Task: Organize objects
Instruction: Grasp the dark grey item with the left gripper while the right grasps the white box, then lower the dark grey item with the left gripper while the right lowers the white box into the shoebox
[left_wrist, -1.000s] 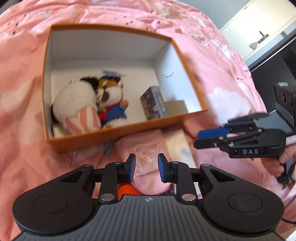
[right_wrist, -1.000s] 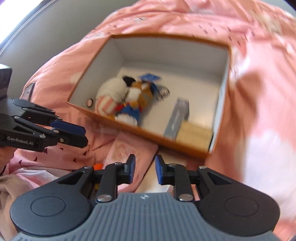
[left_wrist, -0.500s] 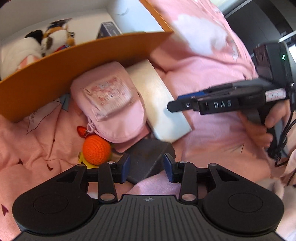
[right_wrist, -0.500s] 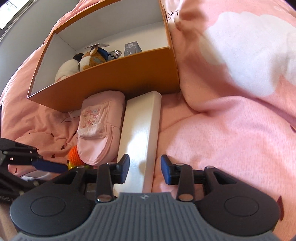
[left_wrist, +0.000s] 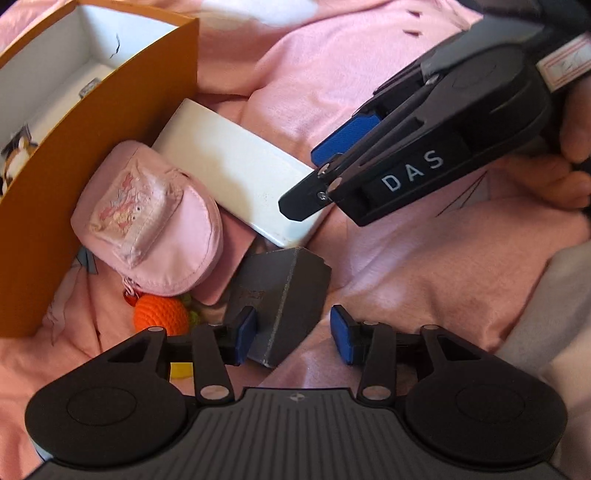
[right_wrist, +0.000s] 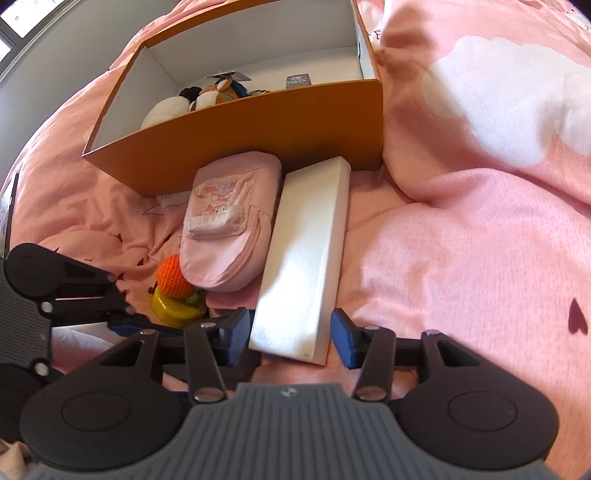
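Note:
An orange box (right_wrist: 258, 129) with white inside lies on the pink bedding and holds plush toys (right_wrist: 199, 99) and a small dark box (right_wrist: 298, 80). In front of it lie a pink pouch (right_wrist: 229, 221), a long white box (right_wrist: 306, 258), an orange knitted ball (right_wrist: 173, 277) on a yellow piece, and a grey block (left_wrist: 284, 295). My left gripper (left_wrist: 293, 339) is open with its jaws around the near end of the grey block. My right gripper (right_wrist: 290, 338) is open with its jaws around the near end of the white box (left_wrist: 236, 173).
Pink bedding (right_wrist: 461, 240) with white clouds rises in folds to the right of the box. The orange box's front wall (left_wrist: 74, 184) stands close to the left of the pouch. My right gripper's body (left_wrist: 424, 155) hangs over the white box in the left wrist view.
Both grippers have dropped from above the orange box toward the items in front of it and opened wider. The left now straddles the grey block, the right the white box.

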